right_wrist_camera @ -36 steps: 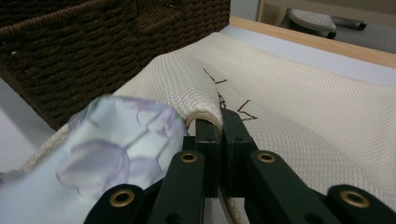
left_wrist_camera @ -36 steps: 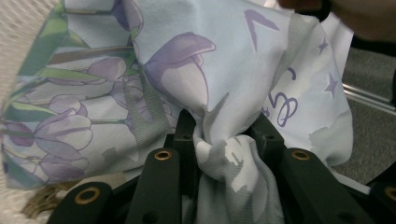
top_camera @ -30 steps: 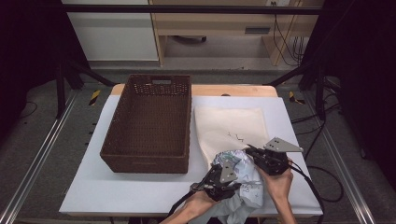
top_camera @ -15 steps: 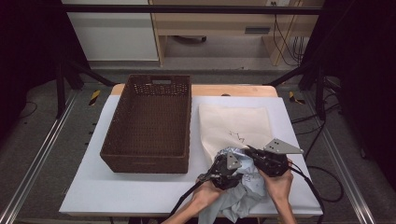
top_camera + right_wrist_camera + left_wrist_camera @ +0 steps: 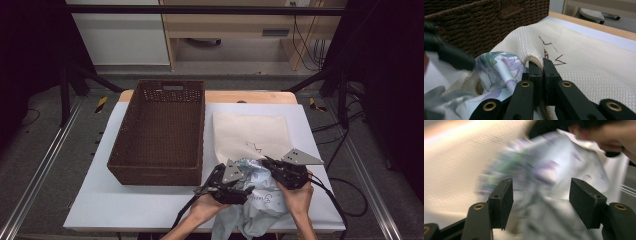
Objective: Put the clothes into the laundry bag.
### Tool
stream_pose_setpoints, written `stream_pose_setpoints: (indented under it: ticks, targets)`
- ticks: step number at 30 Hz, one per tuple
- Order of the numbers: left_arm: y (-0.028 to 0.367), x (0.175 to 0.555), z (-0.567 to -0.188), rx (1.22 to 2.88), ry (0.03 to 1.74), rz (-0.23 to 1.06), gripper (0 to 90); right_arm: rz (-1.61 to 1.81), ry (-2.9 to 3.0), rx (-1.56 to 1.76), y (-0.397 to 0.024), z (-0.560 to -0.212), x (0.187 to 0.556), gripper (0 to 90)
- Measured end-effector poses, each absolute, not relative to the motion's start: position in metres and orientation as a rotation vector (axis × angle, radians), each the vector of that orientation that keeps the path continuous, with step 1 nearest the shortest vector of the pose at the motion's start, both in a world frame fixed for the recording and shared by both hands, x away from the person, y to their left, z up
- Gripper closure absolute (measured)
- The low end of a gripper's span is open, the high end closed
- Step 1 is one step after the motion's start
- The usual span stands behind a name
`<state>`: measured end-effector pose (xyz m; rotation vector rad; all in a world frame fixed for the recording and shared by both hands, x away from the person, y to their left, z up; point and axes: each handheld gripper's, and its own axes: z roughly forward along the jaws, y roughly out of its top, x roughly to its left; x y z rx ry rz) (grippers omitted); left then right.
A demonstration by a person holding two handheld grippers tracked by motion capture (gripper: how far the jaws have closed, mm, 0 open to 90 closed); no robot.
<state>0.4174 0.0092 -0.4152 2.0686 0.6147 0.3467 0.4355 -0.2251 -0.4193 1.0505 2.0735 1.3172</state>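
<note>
A cream mesh bag (image 5: 252,135) lies flat on the white table mat, to the right of the basket. My right gripper (image 5: 266,163) is shut on the bag's near edge (image 5: 534,60) and holds it lifted. A pale floral garment (image 5: 260,200) is bunched at that opening and hangs over the table's front edge. My left gripper (image 5: 244,181) is at the garment from the left. Its jaws have just been opening and its pads (image 5: 504,195) stand apart, with the blurred cloth (image 5: 549,170) ahead of and between them, not pressed.
A brown wicker basket (image 5: 155,176) stands empty at the left half of the mat, close beside the bag. Its wall (image 5: 486,22) rises just behind the lifted bag edge. Bare mat (image 5: 100,210) lies in front of the basket.
The left gripper went in toward the bag's mouth with the garment, then drew back slightly left with its jaws spread. The garment sits more bunched at the opening. The right gripper kept still.
</note>
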Motion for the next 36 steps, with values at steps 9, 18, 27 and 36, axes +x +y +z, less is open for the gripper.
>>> stream_pose_setpoints:
  ticks: [9, 18, 27, 36]
  targets:
    - [0.003, 0.448, -0.437, 2.151, 0.730, 0.432, 34.5, 1.316, 2.082, 1.050, -0.225, -0.420, 0.436, 87.2]
    - [0.009, 0.436, -0.427, 2.090, 0.653, 0.318, 84.9, 1.340, 2.074, 1.055, -0.226, -0.418, 0.437, 87.4]
    - [-0.023, 0.430, -0.432, 2.184, 0.618, 0.296, 86.0, 1.351, 2.068, 1.053, -0.226, -0.417, 0.436, 87.4]
    - [-0.039, 0.456, -0.452, 2.215, 0.747, 0.368, 85.5, 1.372, 2.068, 1.044, -0.226, -0.416, 0.435, 87.4]
